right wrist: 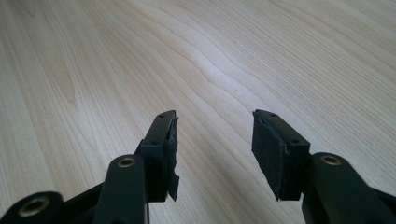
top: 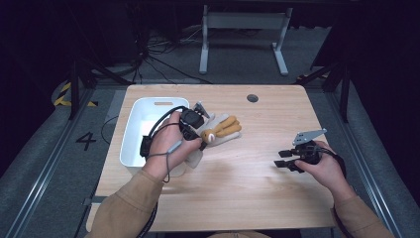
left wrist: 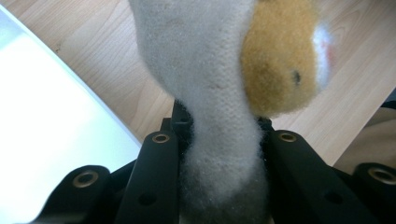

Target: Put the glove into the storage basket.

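Just right of the white plastic bin, the left gripper pinches the grey-and-tan plush toy, which lies on the wooden table, long axis seemingly pointing up-right. Right gripper hovers agape, empty.

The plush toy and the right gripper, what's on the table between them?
Nothing: in the high view only bare wooden table separates the plush toy from the right gripper.

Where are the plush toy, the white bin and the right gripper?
plush toy [top: 224, 129], high view, on its tan limbs
white bin [top: 140, 110], high view, on its bare inner floor
right gripper [right wrist: 214, 140], right gripper view, midway between its fingertips
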A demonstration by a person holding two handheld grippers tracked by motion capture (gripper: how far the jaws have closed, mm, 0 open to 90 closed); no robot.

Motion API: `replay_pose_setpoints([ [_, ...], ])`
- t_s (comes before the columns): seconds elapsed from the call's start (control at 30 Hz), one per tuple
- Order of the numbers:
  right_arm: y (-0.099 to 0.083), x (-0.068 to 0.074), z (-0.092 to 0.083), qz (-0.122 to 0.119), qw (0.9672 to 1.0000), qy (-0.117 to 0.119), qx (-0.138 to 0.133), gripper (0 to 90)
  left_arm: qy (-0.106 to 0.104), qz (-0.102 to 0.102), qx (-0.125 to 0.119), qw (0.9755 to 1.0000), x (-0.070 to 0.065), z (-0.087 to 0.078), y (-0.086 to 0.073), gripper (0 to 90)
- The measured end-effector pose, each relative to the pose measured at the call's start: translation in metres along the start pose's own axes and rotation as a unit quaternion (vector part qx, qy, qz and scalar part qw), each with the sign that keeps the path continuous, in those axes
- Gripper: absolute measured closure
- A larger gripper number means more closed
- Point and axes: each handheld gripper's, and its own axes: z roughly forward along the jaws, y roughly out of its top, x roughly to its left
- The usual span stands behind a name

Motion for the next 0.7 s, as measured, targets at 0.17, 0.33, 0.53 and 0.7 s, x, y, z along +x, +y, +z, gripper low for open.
replay_pose_setpoints([
  [0.17,-0.001,0.0,0.001,-0.003,1.0,0.002,0.0,51.1,0.012,-0.02,-0.006,0.9997,0.011,-0.012,-0.004,73.5],
  [0.33,-0.003,0.0,0.001,0.002,1.0,0.0,0.004,51.0,0.021,-0.039,-0.016,0.9989,0.025,-0.023,-0.008,73.4],
  [0.53,-0.004,0.0,-0.003,0.004,1.0,-0.003,0.0,51.0,0.036,-0.072,-0.022,0.9965,0.041,-0.031,-0.013,73.4],
  [0.7,-0.006,-0.002,-0.005,0.009,0.9999,-0.003,-0.003,50.9,0.053,-0.085,-0.02,0.9948,0.056,-0.034,-0.018,73.3],
])
